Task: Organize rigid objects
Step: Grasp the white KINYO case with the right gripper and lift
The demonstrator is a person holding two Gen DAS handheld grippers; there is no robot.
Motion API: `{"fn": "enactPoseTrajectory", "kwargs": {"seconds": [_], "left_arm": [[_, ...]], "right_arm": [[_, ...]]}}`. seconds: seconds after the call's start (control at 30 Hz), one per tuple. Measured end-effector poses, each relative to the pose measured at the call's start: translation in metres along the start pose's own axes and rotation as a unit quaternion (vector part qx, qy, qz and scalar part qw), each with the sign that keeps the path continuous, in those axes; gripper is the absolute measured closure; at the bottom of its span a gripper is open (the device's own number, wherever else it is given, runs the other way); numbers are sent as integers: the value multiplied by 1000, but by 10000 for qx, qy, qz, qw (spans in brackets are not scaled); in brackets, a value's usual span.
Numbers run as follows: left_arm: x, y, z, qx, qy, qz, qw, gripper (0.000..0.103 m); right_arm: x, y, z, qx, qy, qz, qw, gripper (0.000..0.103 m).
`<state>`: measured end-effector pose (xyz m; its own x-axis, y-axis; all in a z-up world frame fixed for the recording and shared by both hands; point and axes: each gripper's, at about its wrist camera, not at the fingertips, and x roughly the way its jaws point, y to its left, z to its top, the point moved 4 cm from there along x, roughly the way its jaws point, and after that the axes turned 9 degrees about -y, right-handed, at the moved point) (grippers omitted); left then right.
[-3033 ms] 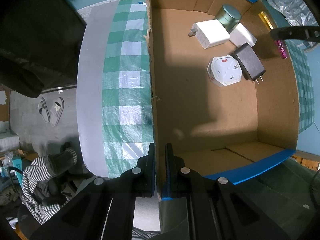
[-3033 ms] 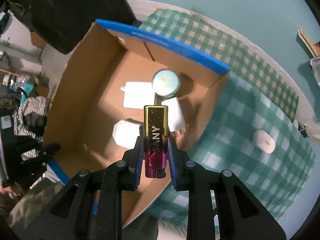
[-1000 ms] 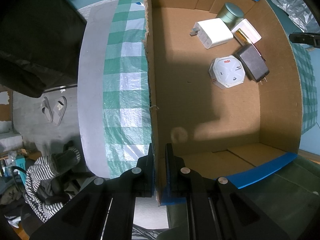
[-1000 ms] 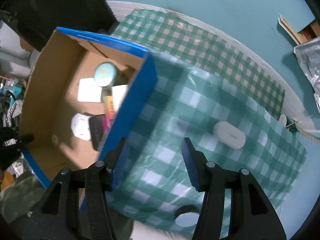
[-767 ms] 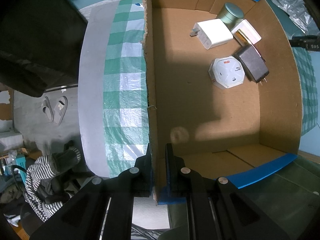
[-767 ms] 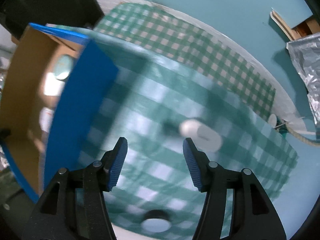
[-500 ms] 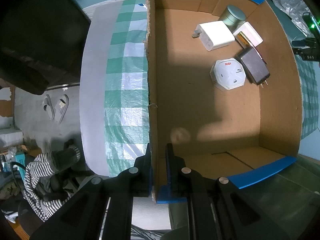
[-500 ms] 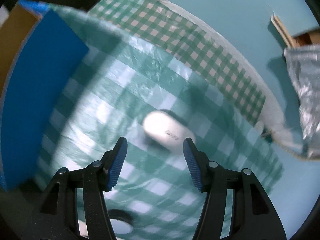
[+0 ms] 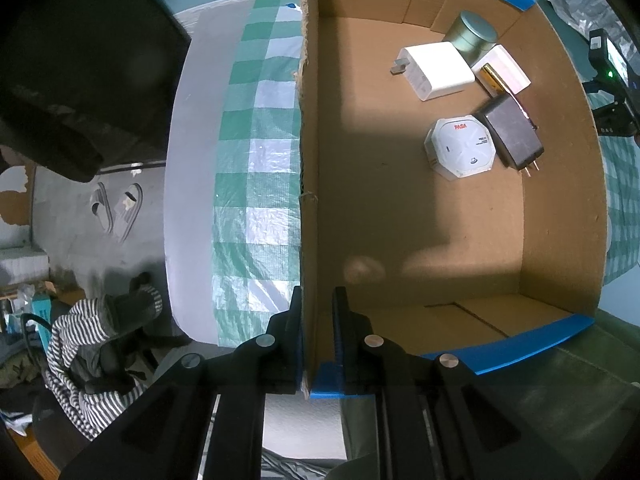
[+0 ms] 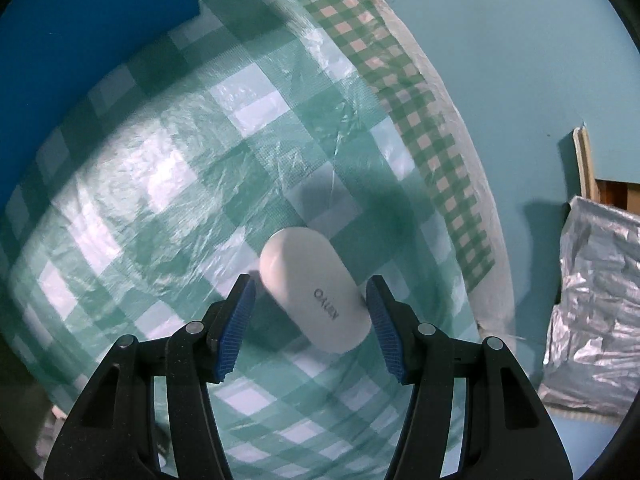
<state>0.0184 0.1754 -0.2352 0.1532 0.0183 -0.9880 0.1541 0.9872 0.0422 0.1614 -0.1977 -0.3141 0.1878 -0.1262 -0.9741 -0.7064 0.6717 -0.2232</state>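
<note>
The left gripper [image 9: 316,336] is clamped on the box [image 9: 308,160] wall at its near corner, likely to steady the box while it is filled; beyond, against the far right wall, lie a white hub [image 9: 460,148], a black adapter [image 9: 514,136], chargers and a tin [image 9: 472,32]. Outside the box, the right gripper [image 10: 310,320] stands parted and empty astride the white case [image 10: 316,290] on the cloth [image 10: 160,200]; the case lies flat, its long axis skewed across the gap, one end near the right pad.

A white oval case [image 10: 316,289] lies flat and slantwise on the green-checked tablecloth [image 10: 160,184], outside the cardboard box [image 9: 420,216].
</note>
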Motion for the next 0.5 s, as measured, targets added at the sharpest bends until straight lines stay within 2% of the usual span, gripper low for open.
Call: {"fn": "enactPoseTrajectory", "kwargs": {"seconds": [0.03, 0.13, 0.33, 0.5], "left_arm": [[0, 0, 0, -8, 2, -5, 10000, 92], [1, 1, 1, 1, 5, -4, 10000, 92], [1, 1, 1, 27, 19, -15, 10000, 91], [0, 0, 2, 44, 38, -39, 10000, 91]], "right_arm": [[1, -2, 0, 92, 13, 65, 9999, 47], [-1, -11, 0, 631, 58, 430, 9971, 65], [-1, -14, -2, 1535, 114, 960, 9834, 66], [0, -17, -2, 2222, 118, 1190, 9676, 66]]}}
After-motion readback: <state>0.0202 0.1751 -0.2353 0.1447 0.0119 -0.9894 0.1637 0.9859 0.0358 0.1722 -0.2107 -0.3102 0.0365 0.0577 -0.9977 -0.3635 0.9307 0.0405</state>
